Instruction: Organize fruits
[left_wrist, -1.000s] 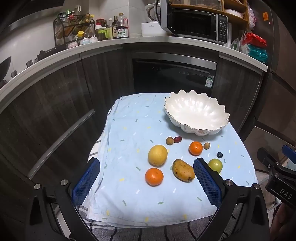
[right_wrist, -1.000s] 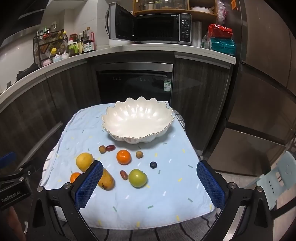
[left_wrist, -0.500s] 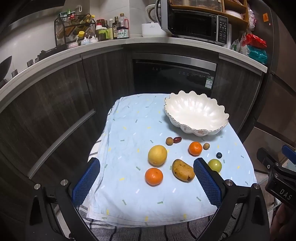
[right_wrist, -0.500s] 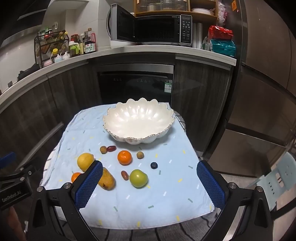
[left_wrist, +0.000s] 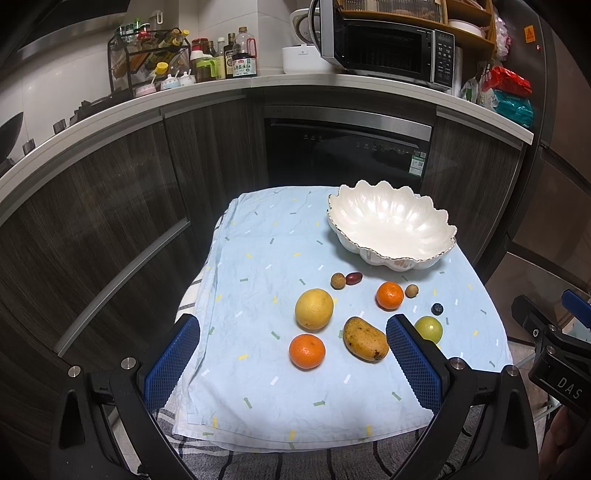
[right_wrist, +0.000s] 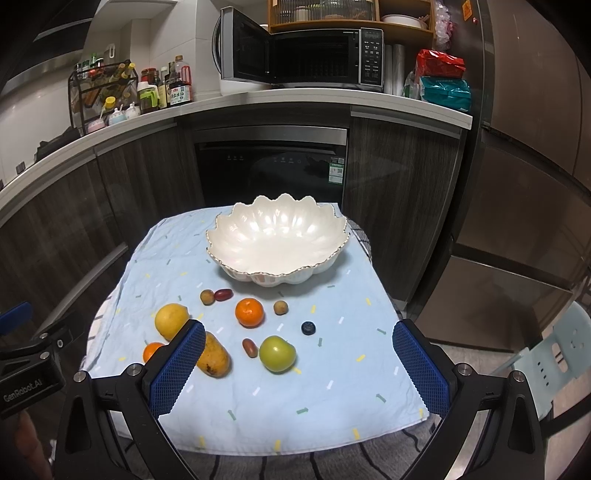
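Note:
An empty white scalloped bowl (left_wrist: 391, 229) (right_wrist: 277, 240) stands at the back of a light blue cloth (left_wrist: 258, 266) (right_wrist: 332, 369). In front of it lie a yellow citrus (left_wrist: 314, 308) (right_wrist: 170, 319), two oranges (left_wrist: 307, 351) (left_wrist: 389, 295) (right_wrist: 249, 312), a mango (left_wrist: 365, 338) (right_wrist: 215, 355), a green fruit (left_wrist: 429, 328) (right_wrist: 277, 353), a blueberry (right_wrist: 308, 328) and small brown and red fruits (right_wrist: 216, 295). My left gripper (left_wrist: 293, 363) hovers open over the cloth's near edge, empty. My right gripper (right_wrist: 299, 367) is open too, empty, above the near right part.
Dark cabinets and a built-in oven (right_wrist: 273, 166) stand behind the small table. The counter holds a microwave with its door open (right_wrist: 295, 55), bottles (left_wrist: 221, 59) and bags (right_wrist: 441, 79). A pale blue chair (right_wrist: 554, 350) is at the right.
Both views have drifted slightly: the bowl and fruits sit a touch higher and nearer in the right wrist view. Both grippers stay open and no fruit has moved.

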